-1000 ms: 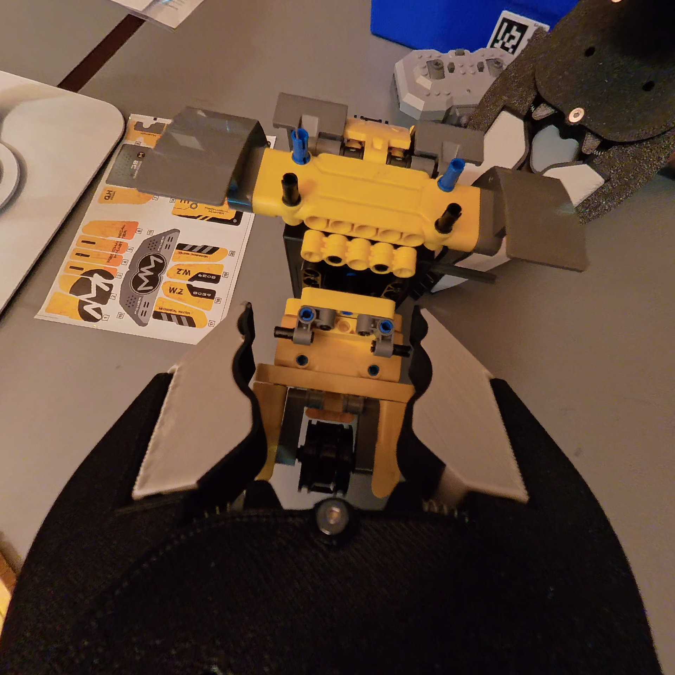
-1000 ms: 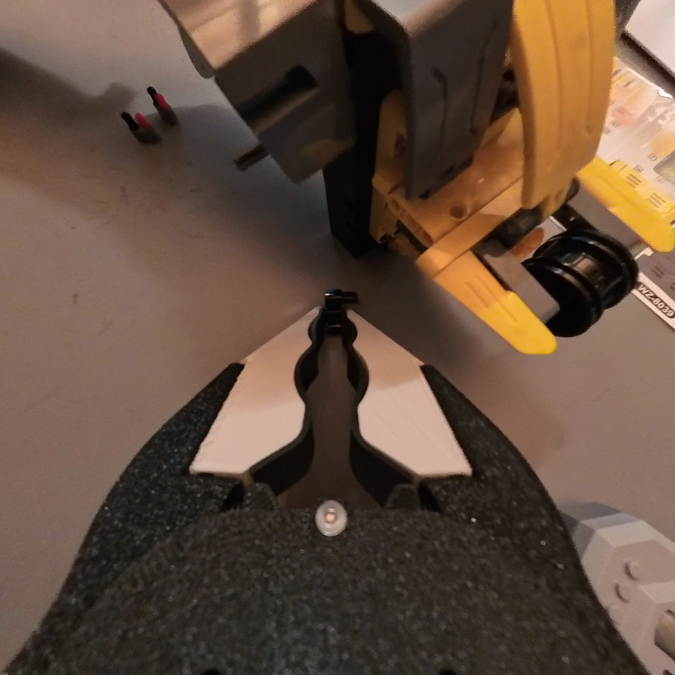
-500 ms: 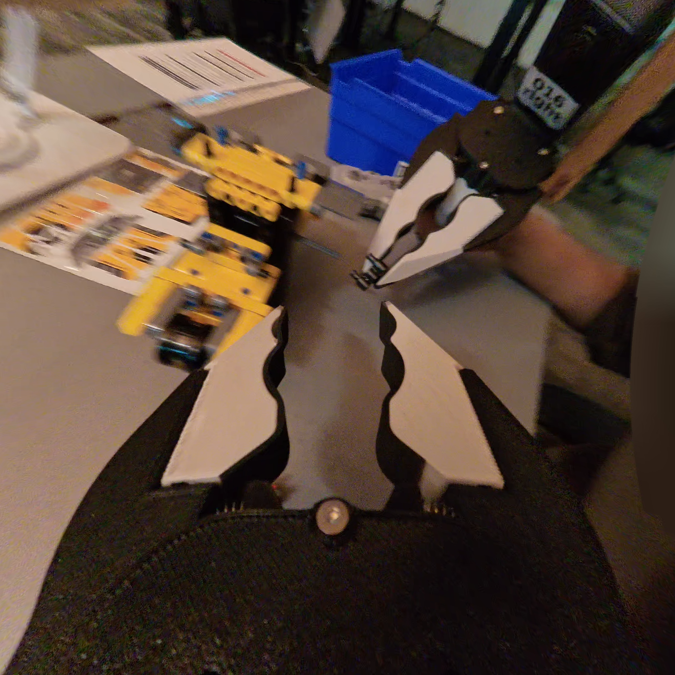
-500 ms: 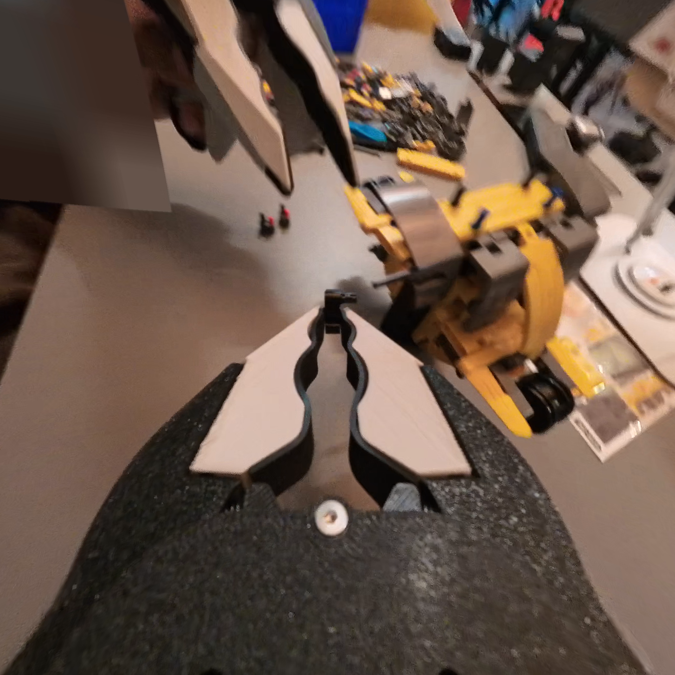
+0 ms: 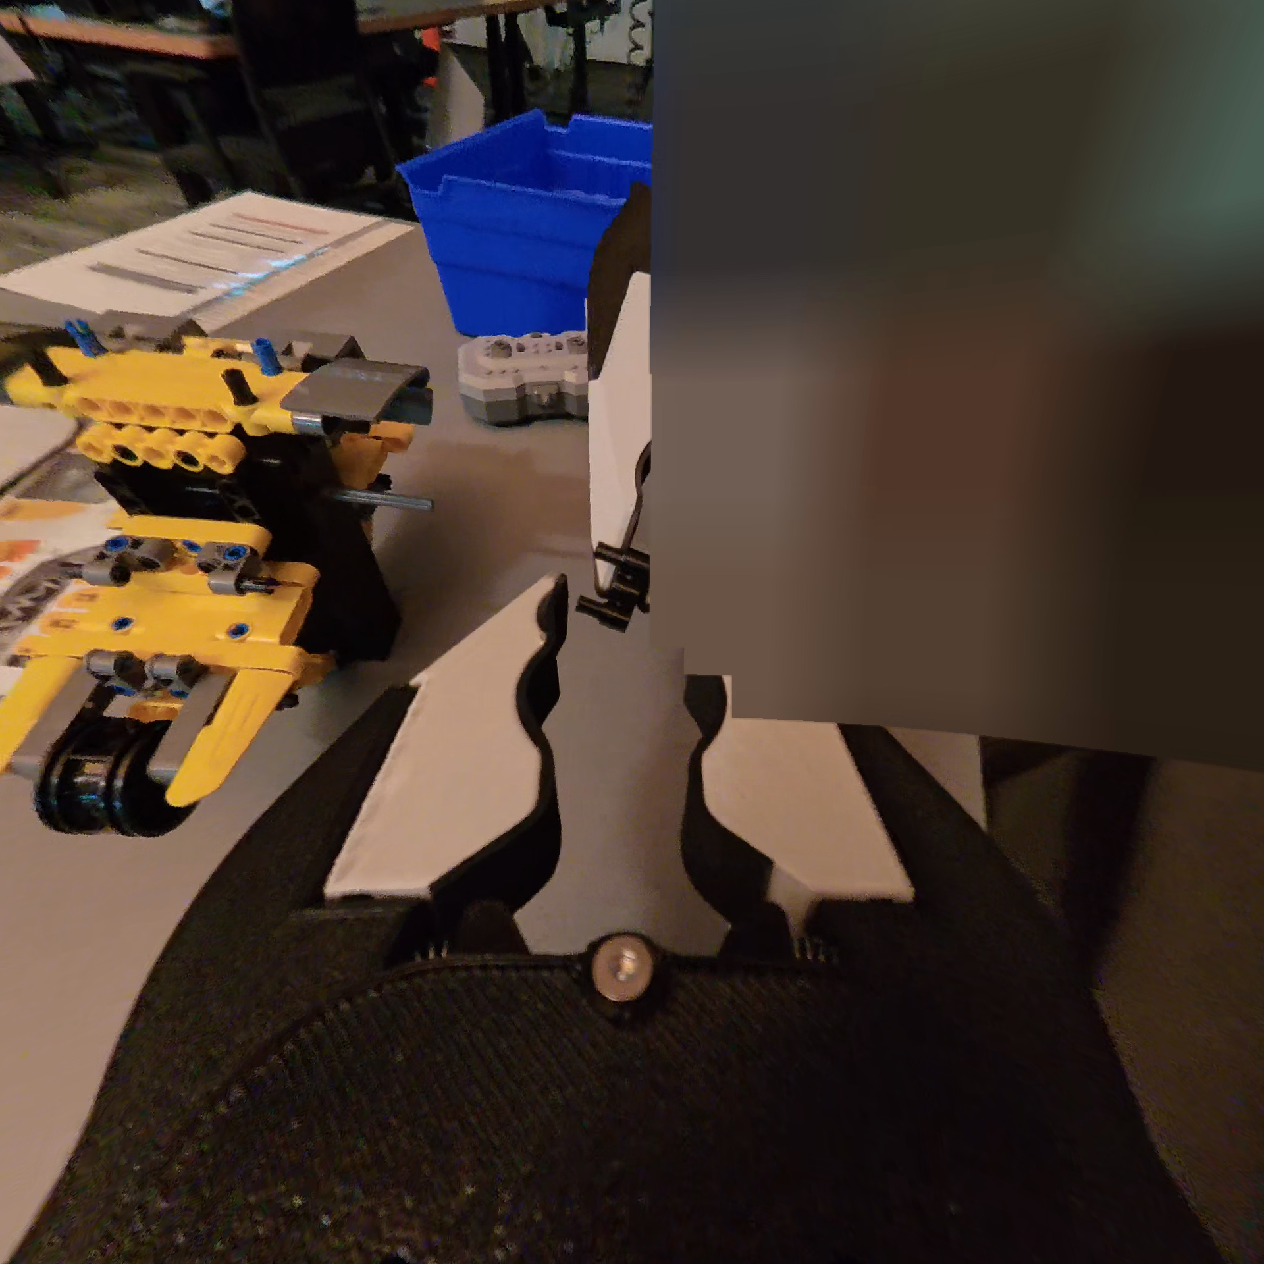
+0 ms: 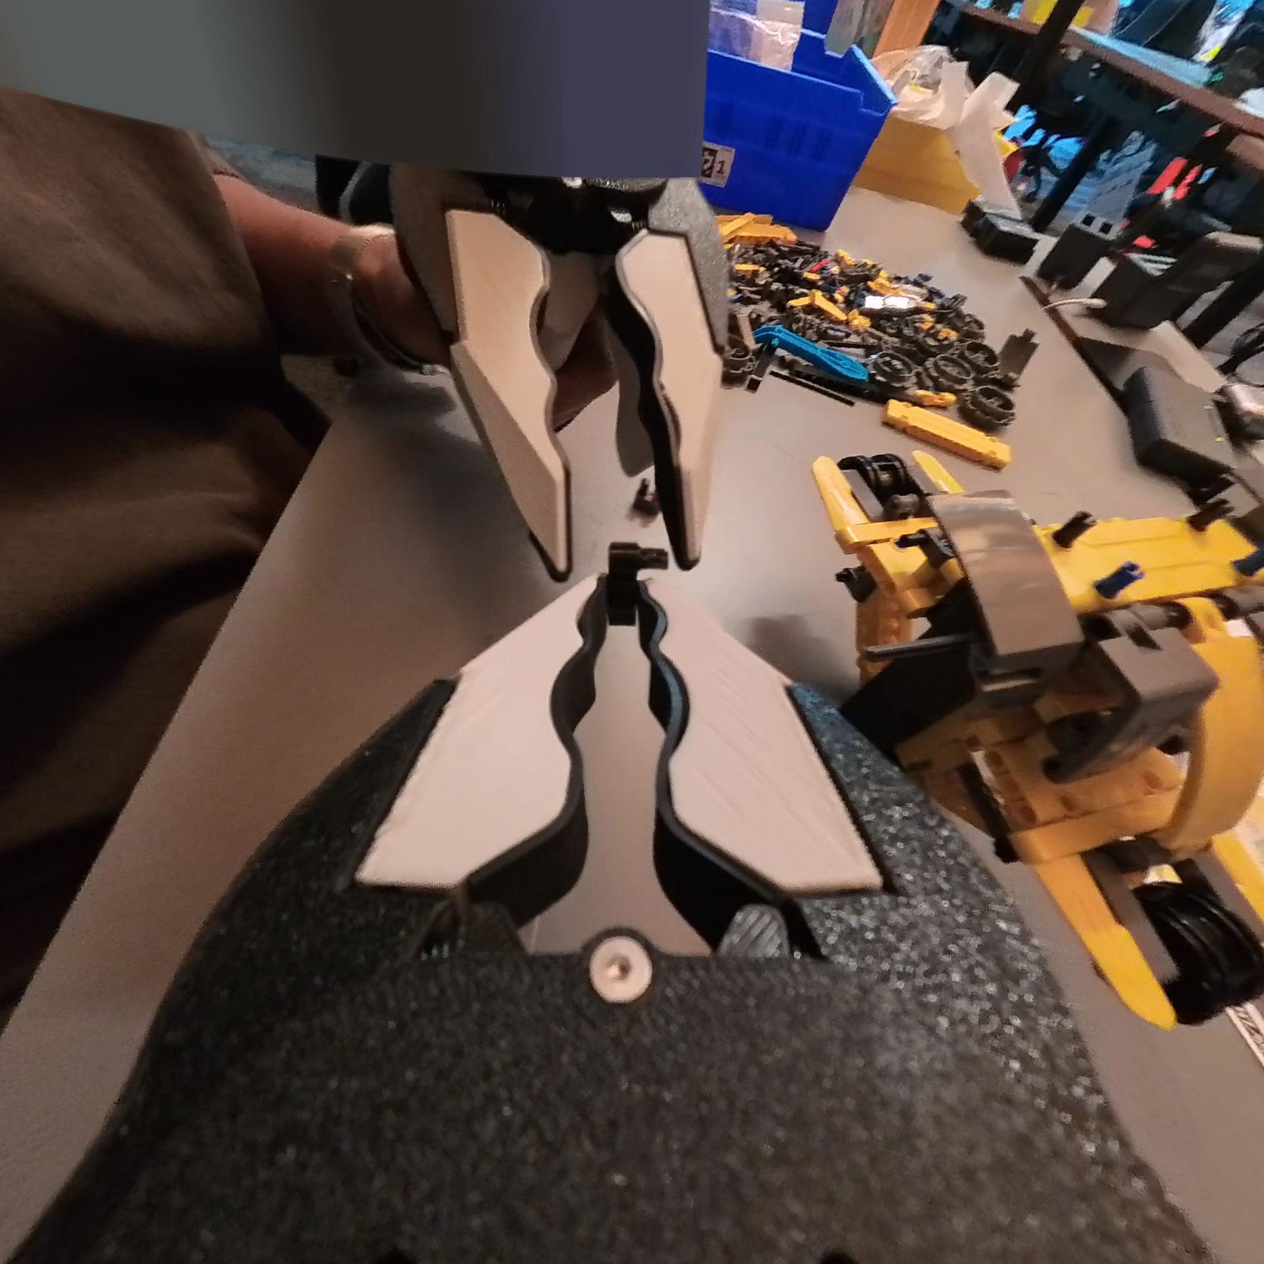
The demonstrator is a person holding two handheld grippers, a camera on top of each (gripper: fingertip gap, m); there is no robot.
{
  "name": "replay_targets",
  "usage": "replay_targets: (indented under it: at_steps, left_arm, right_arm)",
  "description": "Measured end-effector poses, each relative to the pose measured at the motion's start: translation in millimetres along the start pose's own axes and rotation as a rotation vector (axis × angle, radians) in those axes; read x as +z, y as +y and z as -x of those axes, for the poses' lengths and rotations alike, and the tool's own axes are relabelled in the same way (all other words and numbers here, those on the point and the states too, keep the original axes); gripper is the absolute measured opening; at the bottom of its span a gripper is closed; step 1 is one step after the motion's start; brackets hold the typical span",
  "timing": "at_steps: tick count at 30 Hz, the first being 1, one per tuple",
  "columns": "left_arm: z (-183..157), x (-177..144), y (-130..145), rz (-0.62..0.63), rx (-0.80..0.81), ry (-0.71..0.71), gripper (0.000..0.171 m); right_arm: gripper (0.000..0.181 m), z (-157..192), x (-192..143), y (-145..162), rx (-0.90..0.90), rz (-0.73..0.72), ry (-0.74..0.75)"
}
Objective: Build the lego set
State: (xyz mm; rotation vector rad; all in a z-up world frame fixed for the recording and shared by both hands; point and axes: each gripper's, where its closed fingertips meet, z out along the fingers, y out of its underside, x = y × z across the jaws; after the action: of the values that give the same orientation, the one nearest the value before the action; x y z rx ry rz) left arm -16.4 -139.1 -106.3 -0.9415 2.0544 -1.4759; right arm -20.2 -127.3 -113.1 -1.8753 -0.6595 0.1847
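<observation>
My right gripper (image 6: 624, 589) is shut on a small black connector piece (image 6: 628, 571), held above the grey table. My left gripper (image 6: 621, 561) faces it tip to tip, open, one fingertip on each side of the piece's top. In the left wrist view my left gripper (image 5: 621, 615) is open and empty, its right finger partly hidden by a blur patch. The black piece (image 5: 615, 588) hangs at the tip of the right gripper's white finger (image 5: 612, 410) just ahead. A yellow, black and grey brick model (image 5: 191, 547) stands on the table to the left (image 6: 1026, 650).
A blue bin (image 5: 527, 226) and a grey hub block (image 5: 527, 376) stand behind. A sticker sheet (image 5: 41, 547) lies under the model, a printed page (image 5: 191, 253) farther back. A pile of loose pieces (image 6: 875, 328) and small black-red pins (image 6: 643, 496) lie on the table. A person's sleeve (image 6: 102, 410) is at the table edge. My left and right fingertips are right by each other. The grey hub block (image 5: 527, 376) is about equally far from each gripper, around 25 cm.
My left gripper let go of the yellow model, opened and swung right to meet the right gripper. My right gripper rose away from the model, still holding the black piece.
</observation>
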Motion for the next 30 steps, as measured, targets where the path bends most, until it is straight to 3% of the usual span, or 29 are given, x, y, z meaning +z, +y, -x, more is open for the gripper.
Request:
replay_targets:
  at_steps: [1,7,12,24,30]
  left_arm:
    - [-1,0,2,0.012,0.035,-0.009,0.021]
    - [-4,1,5,0.021,0.128,-0.025,0.003]
    - [-3,1,8,0.016,0.093,-0.003,0.002]
    - [13,-18,-18,-0.192,-0.109,0.002,0.001]
    - [13,-22,-25,-0.261,-0.140,0.017,0.002]
  right_arm:
    - [0.007,2,0,1,0.006,0.006,-0.015]
    - [0.007,5,1,7,0.043,0.025,-0.057]
    - [0.007,5,3,9,0.043,0.018,-0.065]
    - [0.015,-12,-4,-23,0.130,-0.238,-0.003]
    - [0.009,-15,-6,-32,0.200,-0.335,-0.046]
